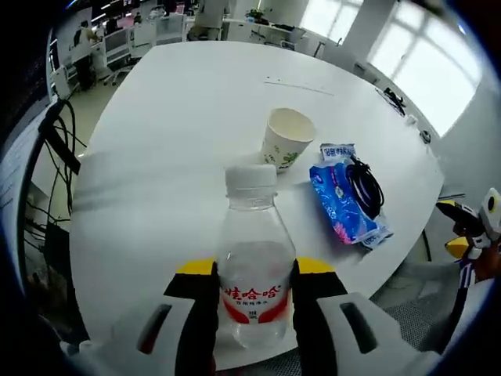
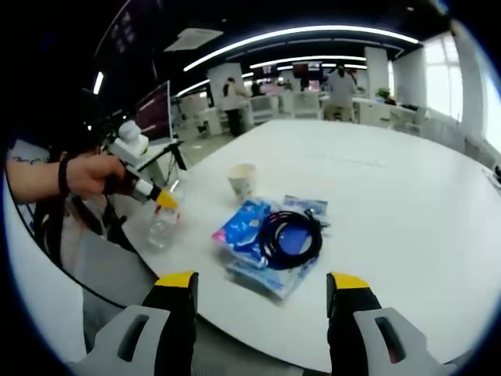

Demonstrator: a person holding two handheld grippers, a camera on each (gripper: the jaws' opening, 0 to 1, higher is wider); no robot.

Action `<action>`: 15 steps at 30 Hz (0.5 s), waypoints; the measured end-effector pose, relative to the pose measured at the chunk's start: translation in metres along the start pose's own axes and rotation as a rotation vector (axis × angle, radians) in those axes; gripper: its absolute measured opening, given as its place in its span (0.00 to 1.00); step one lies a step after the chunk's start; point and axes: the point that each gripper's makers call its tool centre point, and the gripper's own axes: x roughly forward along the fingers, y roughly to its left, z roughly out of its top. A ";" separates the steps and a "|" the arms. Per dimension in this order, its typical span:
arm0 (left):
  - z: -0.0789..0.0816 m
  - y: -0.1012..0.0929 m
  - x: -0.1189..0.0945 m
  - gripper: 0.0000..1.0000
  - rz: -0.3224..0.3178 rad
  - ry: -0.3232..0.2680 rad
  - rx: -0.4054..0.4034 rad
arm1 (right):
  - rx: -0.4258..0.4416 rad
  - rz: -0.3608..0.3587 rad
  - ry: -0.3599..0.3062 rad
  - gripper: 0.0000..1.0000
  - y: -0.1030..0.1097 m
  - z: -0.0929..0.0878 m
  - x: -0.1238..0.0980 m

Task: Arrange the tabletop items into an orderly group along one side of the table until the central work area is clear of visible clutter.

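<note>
Left gripper view has the left gripper (image 1: 254, 301) clamped on a clear water bottle (image 1: 253, 258) with a red label, upright at the near table (image 1: 172, 133) edge. Just beyond its jaws stands a paper cup (image 1: 286, 139), and to their right a blue wipes pack (image 1: 342, 200) with a coiled black cable (image 1: 365, 186) on top. Over in the right gripper view, the right gripper (image 2: 262, 291) hangs empty, jaws spread, short of that pack. Looks like the bottle-placing step; next it wants setting down beside the cup.
</note>
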 end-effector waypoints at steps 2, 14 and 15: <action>0.001 0.001 -0.002 0.34 0.001 -0.005 -0.006 | 0.002 0.001 -0.001 0.68 0.001 0.000 0.000; 0.012 0.011 -0.014 0.34 0.014 -0.037 -0.009 | -0.004 0.008 -0.001 0.68 0.002 0.001 0.001; 0.012 0.012 -0.014 0.34 0.014 -0.039 -0.009 | -0.004 0.009 -0.002 0.68 0.002 0.001 0.001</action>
